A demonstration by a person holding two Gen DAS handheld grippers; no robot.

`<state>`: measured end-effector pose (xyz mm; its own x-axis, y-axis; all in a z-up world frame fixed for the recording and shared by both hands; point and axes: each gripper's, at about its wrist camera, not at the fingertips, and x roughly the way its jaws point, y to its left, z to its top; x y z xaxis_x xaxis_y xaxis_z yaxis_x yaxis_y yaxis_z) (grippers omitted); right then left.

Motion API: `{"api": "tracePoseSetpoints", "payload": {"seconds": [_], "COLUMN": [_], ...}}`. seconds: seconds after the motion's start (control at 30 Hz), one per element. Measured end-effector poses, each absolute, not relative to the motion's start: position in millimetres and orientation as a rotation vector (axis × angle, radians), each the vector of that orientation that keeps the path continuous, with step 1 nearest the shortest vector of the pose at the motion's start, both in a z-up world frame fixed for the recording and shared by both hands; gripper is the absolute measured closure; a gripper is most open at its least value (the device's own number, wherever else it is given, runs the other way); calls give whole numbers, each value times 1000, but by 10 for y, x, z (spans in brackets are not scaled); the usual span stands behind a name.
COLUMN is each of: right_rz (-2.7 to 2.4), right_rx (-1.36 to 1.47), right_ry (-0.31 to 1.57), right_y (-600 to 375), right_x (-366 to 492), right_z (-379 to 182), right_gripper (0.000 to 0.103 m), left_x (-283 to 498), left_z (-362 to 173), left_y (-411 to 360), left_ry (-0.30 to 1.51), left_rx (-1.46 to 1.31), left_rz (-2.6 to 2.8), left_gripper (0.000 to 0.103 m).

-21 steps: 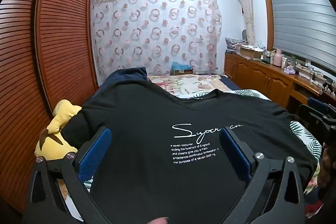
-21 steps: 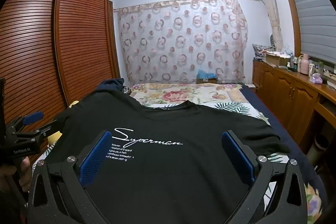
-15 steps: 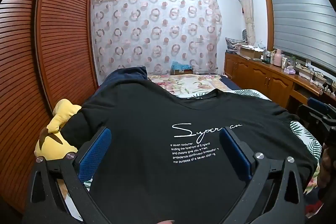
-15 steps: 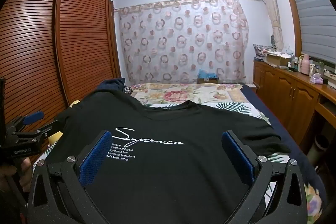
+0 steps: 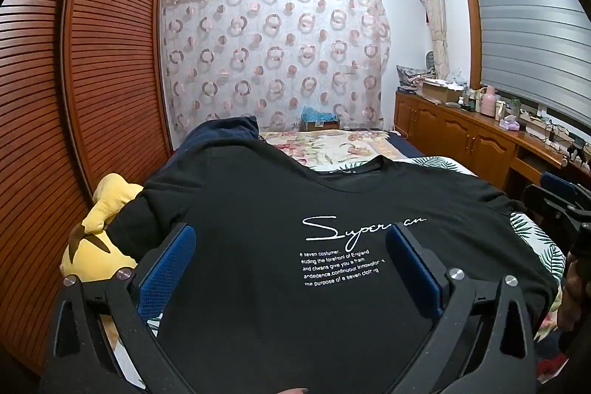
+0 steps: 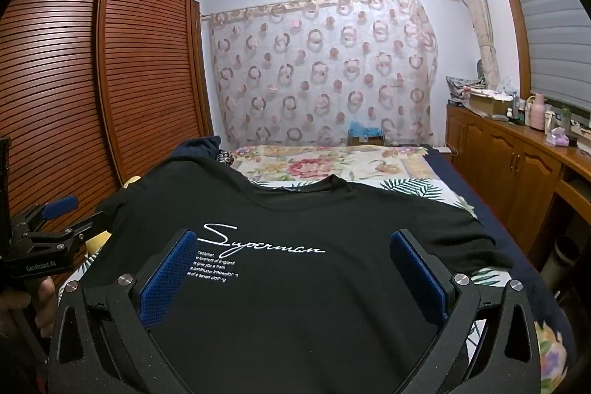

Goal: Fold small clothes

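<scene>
A black T-shirt (image 5: pixel 258 209) with white "Superman" script lies spread face up on the bed, collar away from me; it also shows in the right wrist view (image 6: pixel 332 216). My left gripper (image 5: pixel 291 261) is open, its blue pads wide apart above the shirt's lower left part, holding nothing. My right gripper (image 6: pixel 295 268) is open above the shirt's lower middle, holding nothing. The left gripper also shows at the left edge of the right wrist view (image 6: pixel 55 220); the right gripper shows at the right edge of the left wrist view (image 5: pixel 561 191).
The bed has a floral cover (image 6: pixel 314 165) and a leaf-print sheet (image 6: pixel 413 187). A yellow plush toy (image 5: pixel 99 228) lies at the shirt's left. A dark blue garment (image 5: pixel 221 132) lies beyond the shirt. A slatted wardrobe (image 5: pixel 92 80) stands left, a wooden sideboard (image 6: pixel 517 165) right.
</scene>
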<state>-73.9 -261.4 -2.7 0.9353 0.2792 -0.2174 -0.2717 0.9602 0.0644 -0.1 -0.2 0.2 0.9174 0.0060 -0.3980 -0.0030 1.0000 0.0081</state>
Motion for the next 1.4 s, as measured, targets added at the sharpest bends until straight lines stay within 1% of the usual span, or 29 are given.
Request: {"api": "tracePoseSetpoints", "payload": {"seconds": [0.87, 1.4], "right_rz": [282, 281], "right_rx": [34, 33], "right_ry": [230, 230], "right_y": [-2576, -2534], "right_x": [-727, -740], "right_z": [-42, -54], "right_gripper": [0, 0], "left_x": [0, -46], "left_z": [-86, 21], "left_y": [-16, -40], "left_ry": [406, 404], "left_rx": [10, 10], "left_rz": [1, 0], "left_gripper": [0, 0]}}
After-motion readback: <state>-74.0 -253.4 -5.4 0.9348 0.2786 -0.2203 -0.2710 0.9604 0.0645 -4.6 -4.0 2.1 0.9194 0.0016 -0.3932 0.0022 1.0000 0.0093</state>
